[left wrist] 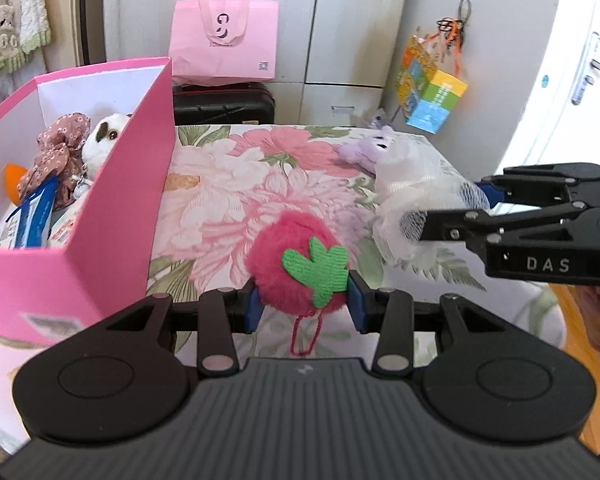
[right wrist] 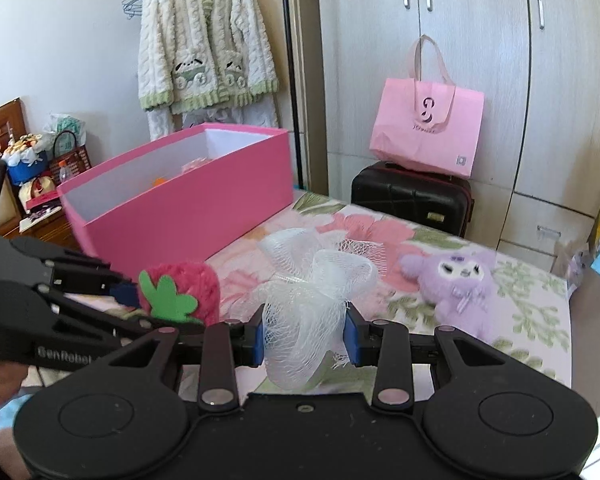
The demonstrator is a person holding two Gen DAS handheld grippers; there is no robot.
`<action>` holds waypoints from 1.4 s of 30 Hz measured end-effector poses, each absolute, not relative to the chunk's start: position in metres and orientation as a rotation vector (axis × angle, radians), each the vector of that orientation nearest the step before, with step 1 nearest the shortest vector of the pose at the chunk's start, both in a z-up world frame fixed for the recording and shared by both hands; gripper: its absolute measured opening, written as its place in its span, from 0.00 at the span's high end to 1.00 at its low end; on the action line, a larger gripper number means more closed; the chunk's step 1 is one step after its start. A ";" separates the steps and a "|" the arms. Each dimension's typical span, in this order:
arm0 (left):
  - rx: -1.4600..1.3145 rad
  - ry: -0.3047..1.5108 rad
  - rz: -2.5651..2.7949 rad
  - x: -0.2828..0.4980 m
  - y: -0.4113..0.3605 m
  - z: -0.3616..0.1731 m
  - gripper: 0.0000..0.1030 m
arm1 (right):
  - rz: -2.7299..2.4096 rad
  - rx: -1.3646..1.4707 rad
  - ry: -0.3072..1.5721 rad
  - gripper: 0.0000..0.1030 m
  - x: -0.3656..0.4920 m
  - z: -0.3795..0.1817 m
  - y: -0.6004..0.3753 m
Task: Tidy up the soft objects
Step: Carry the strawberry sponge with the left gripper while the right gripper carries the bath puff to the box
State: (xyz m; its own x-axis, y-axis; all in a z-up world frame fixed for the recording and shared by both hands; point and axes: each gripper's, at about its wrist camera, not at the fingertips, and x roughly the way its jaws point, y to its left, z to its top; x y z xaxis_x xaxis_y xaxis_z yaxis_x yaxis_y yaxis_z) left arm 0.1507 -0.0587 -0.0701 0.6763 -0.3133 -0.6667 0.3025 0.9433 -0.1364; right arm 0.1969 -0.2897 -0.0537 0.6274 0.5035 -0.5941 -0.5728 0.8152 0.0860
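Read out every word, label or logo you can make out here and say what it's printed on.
"DAS": black right gripper, its side.
"GenRobot": black left gripper, its side; last letters partly hidden.
Pink tote bag: logo lettering and code square unreadable.
Colourful cube box: print blurred.

Pink box (left wrist: 112, 216) wall beside strawberry plush (left wrist: 296, 260)

A home bedroom, probably: ahead of the grippers a floral bedsheet (left wrist: 260, 184), tall wardrobe doors (right wrist: 480, 60) beyond, a fleecy cardigan (right wrist: 204, 40) hanging up-left, and a suitcase (right wrist: 412, 196) under a pink bag (right wrist: 428, 136).
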 end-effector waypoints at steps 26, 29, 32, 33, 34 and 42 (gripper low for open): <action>0.005 0.741 -0.428 0.085 0.075 0.021 0.60 | 0.902 -0.010 0.675 0.57 0.141 -0.004 -0.200; -0.024 0.701 -0.404 0.094 0.087 0.027 0.60 | 0.908 -0.016 0.625 0.57 0.148 0.006 -0.184; -0.063 0.671 -0.385 0.107 0.098 0.030 0.60 | 0.898 -0.032 0.577 0.57 0.158 0.013 -0.171; -0.066 0.659 -0.373 0.113 0.102 0.031 0.60 | 0.899 -0.031 0.567 0.57 0.162 0.016 -0.166; -0.068 0.649 -0.362 0.116 0.104 0.031 0.60 | 0.900 -0.035 0.557 0.57 0.167 0.018 -0.162; -0.070 0.545 -0.226 0.156 0.114 0.020 0.60 | 0.919 -0.188 0.508 0.57 0.215 0.014 -0.118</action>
